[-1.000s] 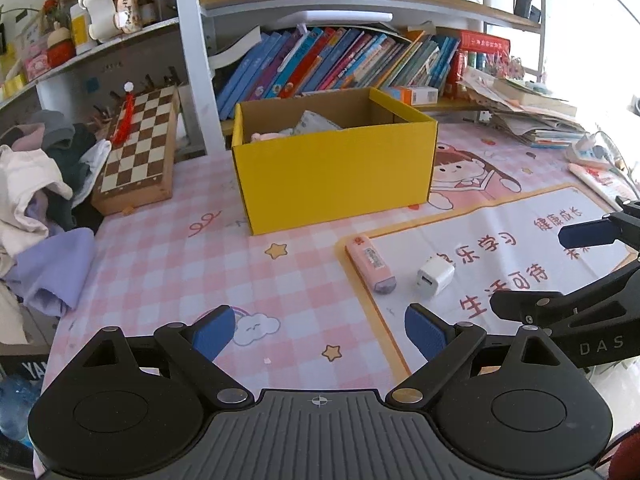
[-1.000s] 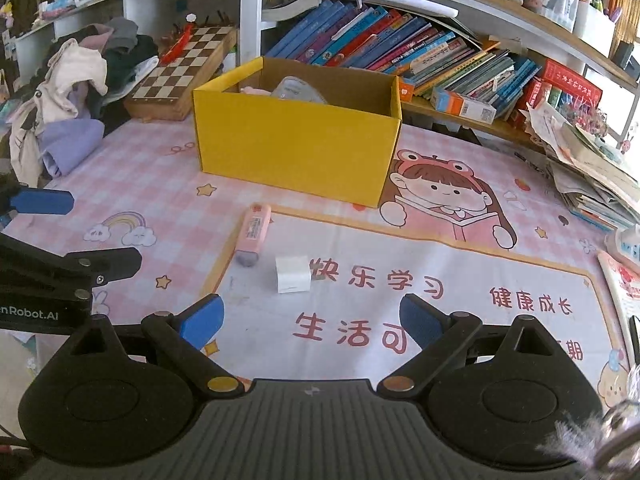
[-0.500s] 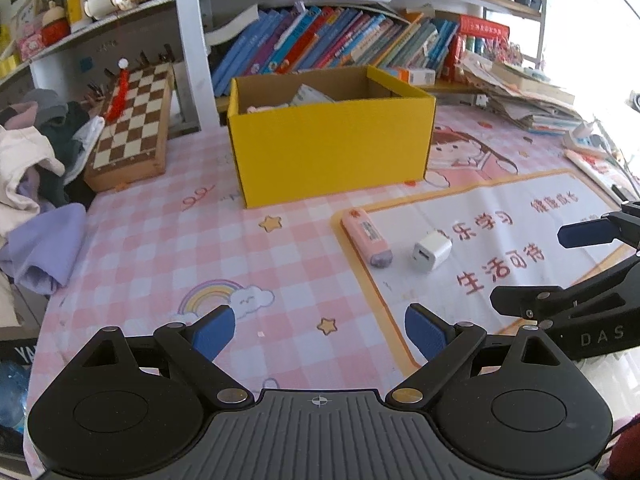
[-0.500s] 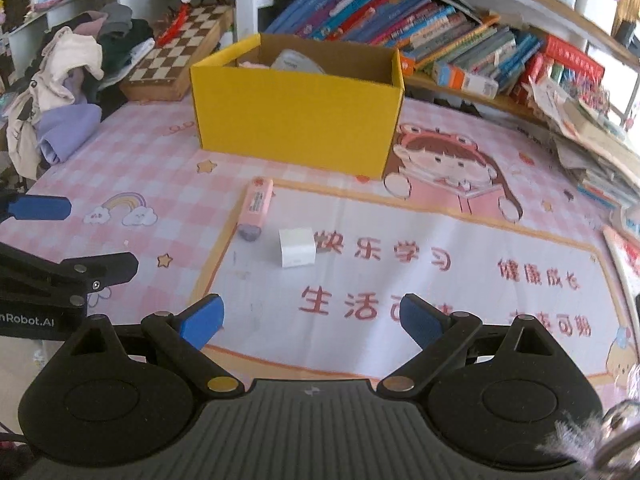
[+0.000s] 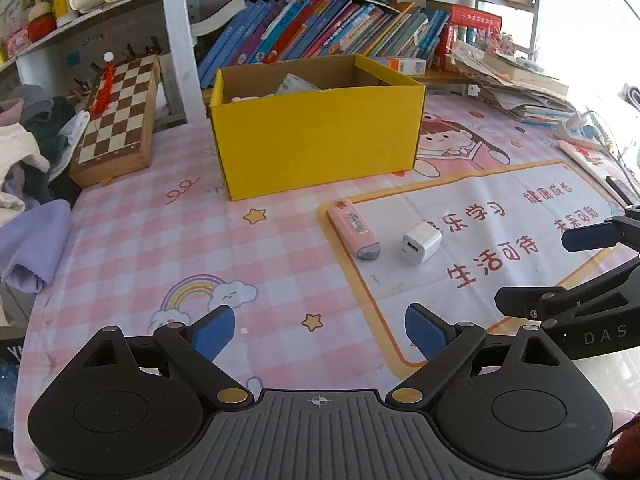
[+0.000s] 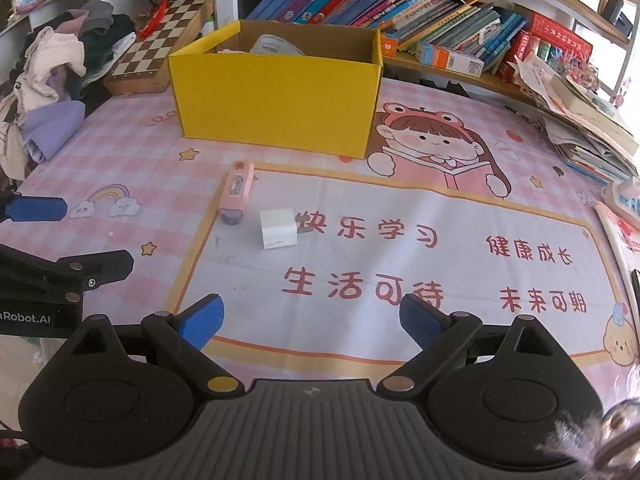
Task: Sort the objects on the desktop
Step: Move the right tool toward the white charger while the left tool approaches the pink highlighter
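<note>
Desk mat (image 6: 400,208), charger (image 6: 278,228) mid-surface

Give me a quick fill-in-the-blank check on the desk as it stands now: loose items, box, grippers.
1. The cardboard box behind the loose items is coloured ____.
2. The white charger lies on the mat beside a ____ highlighter.
3. The left gripper and right gripper both have their fingers ____, holding nothing.
4. Left of the box lies a wooden ____.

Missing words: yellow; pink; open; chessboard
</note>
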Demonstrator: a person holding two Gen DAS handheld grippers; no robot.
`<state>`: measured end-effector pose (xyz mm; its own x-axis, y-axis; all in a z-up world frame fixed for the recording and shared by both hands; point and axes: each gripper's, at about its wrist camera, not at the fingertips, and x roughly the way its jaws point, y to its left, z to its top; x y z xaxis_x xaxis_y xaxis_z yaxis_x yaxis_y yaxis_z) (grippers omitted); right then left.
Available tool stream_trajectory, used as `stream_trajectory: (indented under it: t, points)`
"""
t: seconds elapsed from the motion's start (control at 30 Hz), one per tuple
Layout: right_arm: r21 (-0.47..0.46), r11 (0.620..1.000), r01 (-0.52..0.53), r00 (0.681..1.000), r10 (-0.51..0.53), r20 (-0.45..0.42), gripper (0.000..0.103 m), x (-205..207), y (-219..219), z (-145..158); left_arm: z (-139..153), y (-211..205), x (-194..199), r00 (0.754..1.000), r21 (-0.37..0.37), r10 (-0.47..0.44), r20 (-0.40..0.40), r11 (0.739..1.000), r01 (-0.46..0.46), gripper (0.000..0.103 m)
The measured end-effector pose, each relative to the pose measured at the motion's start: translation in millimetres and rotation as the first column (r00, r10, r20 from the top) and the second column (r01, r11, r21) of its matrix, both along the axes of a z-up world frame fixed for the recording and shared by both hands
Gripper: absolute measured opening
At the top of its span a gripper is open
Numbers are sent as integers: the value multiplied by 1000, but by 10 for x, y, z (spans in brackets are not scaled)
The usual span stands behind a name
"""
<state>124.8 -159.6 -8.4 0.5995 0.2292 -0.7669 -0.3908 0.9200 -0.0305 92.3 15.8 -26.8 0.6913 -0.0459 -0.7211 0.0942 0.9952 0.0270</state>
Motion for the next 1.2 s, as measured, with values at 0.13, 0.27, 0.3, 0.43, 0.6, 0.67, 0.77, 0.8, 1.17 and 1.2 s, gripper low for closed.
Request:
stream_trajectory:
  t: [0.13,0.27,0.3,0.43,0.6,0.67,0.77,0.8,1.17,1.2]
  points:
    - [-1,1000,10,1000,-10,-1,95,13,-40,-4,-16,-26,36,1000,-1,-8,-8,1000,8,94]
    - [-2,1000,15,1000,-15,-5,93,31,-63,-7,-33,-61,70,1000,-3,-21,-15,1000,21,94]
    - [-3,1000,16,1000,-16,-7,92,38,-71,-9,-38,-70,79,1000,-4,-24,-17,1000,24,94]
    - [-6,1000,21,1000,-21,-12,92,67,-102,-17,-52,-101,111,999,-6,-36,-23,999,36,94]
    - [-9,1000,26,1000,-26,-17,92,106,-136,-29,-70,-137,158,999,-9,-42,-30,999,41,94]
    - [-10,1000,25,999,-25,-19,92,126,-143,-33,-72,-145,178,999,-9,-42,-30,999,42,94]
    - [-11,1000,20,1000,-20,-20,92,156,-144,-34,-73,-148,210,999,-9,-40,-30,999,40,94]
    - [-12,1000,19,1000,-19,-20,92,166,-144,-34,-73,-148,221,999,-9,-38,-30,999,38,94]
    - [-16,1000,10,1000,-10,-21,92,274,-146,-37,-80,-162,321,999,-16,-31,-31,999,31,94]
    - [-16,1000,8,1000,-8,-21,92,281,-145,-38,-80,-161,326,999,-19,-32,-31,999,32,94]
